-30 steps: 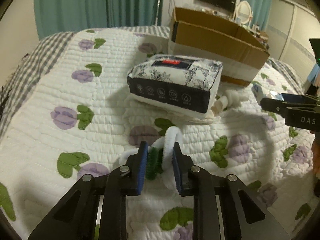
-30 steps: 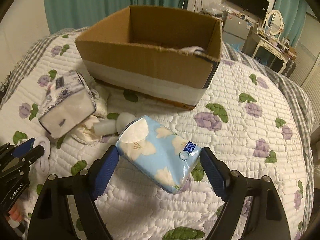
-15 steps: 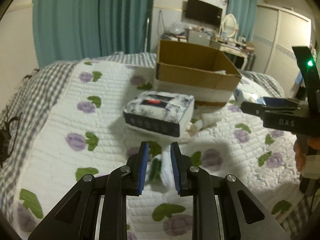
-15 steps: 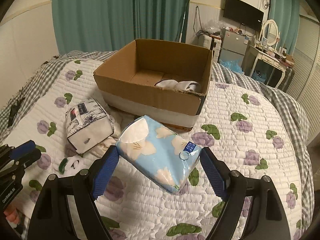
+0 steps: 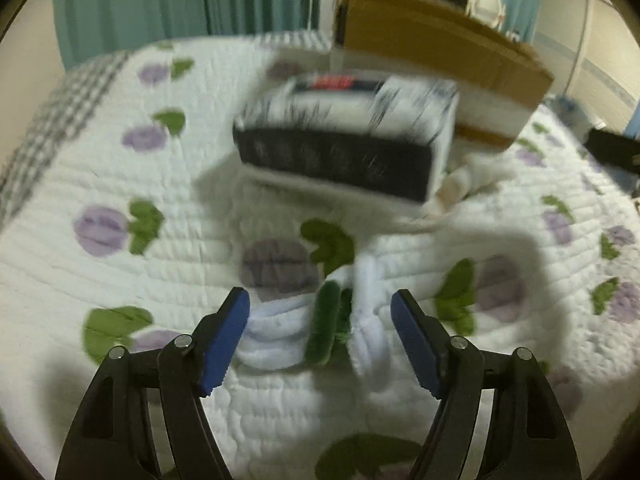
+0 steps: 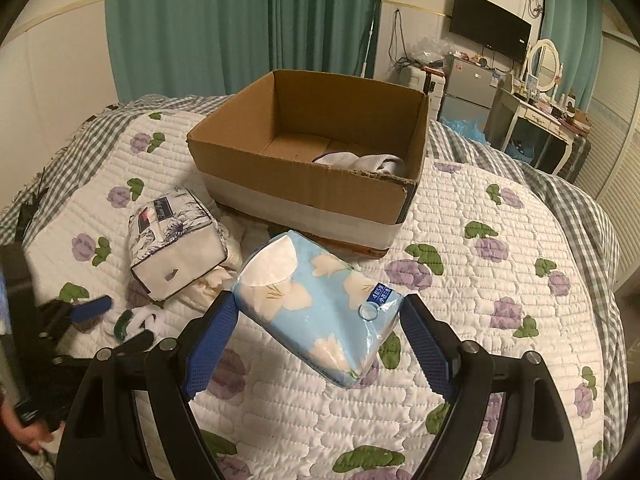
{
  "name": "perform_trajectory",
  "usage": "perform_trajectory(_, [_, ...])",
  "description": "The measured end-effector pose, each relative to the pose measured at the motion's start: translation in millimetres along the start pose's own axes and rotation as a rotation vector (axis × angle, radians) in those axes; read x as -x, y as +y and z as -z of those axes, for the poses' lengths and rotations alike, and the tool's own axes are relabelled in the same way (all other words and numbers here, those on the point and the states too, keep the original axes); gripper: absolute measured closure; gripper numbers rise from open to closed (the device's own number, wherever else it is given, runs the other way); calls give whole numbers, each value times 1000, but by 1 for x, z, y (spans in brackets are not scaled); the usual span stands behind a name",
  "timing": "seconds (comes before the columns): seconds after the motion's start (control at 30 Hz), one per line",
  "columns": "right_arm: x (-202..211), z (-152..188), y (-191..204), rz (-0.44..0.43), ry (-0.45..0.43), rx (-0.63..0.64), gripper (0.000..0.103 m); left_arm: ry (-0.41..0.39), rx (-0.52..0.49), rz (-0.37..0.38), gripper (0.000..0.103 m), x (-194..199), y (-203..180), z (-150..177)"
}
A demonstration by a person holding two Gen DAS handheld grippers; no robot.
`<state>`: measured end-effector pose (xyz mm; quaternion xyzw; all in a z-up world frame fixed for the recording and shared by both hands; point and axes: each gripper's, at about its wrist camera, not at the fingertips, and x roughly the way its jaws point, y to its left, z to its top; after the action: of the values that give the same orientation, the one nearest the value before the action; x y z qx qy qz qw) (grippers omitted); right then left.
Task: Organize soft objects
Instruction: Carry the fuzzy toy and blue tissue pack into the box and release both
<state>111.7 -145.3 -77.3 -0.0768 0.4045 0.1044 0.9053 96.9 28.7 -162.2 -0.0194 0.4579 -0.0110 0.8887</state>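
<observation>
On a flowered quilt [image 6: 500, 320], the right gripper [image 6: 318, 354] clamps a blue tissue pack [image 6: 320, 304] near the box [image 6: 308, 164]. The left gripper [image 5: 320, 344], fingers spread, straddles a white-and-green toy [image 5: 316, 328] lying released on the quilt.

A light-blue tissue pack [image 6: 316, 312] printed with cream flowers hangs tilted above the quilt, clamped at both ends. A white-and-green fuzzy loop toy [image 5: 320, 320] lies flat on the quilt. A black-and-white floral tissue pack [image 6: 176, 240] rests on pale cloth [image 6: 208, 284] beside the open cardboard box [image 6: 312, 160], which holds grey-white fabric [image 6: 368, 162].
</observation>
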Motion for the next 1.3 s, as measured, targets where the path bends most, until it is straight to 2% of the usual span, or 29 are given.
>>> perform_trajectory(0.03, [0,0,0,0,0,0,20,13,-2,-6,35,-4,0,0])
perform_trajectory(0.1, [0,0,0,-1,0,-1,20,3,-25,2,47,-2,-3,0])
perform_trajectory(0.23, [0,0,0,-1,-2,-3,20,-26,-56,20,63,10,-8,1])
perform_trajectory(0.47, [6,-3,0,-11,-23,-6,20,-138,-27,50,64,67,-1,-6])
perform_trajectory(0.57, [15,-10,0,-27,-47,-2,20,-211,-37,73,64,96,1,-18])
perform_trajectory(0.7, [36,-36,-4,-37,-116,7,20,-299,-79,112,64,123,-7,-61])
perform_trajectory(0.83, [52,-80,-13,-39,-195,4,20,-365,-119,138,64,136,-18,-115])
perform_trajectory(0.97, [45,-117,-18,-18,-213,17,20,-376,-170,112,64,126,-33,-167])
perform_trajectory(1.13, [23,-150,-32,-18,-204,-5,20,-351,-185,103,64,95,-43,-212])
perform_trajectory(1.3, [-10,-165,-52,-48,-160,-64,20,-325,-208,97,62,55,-54,-228])
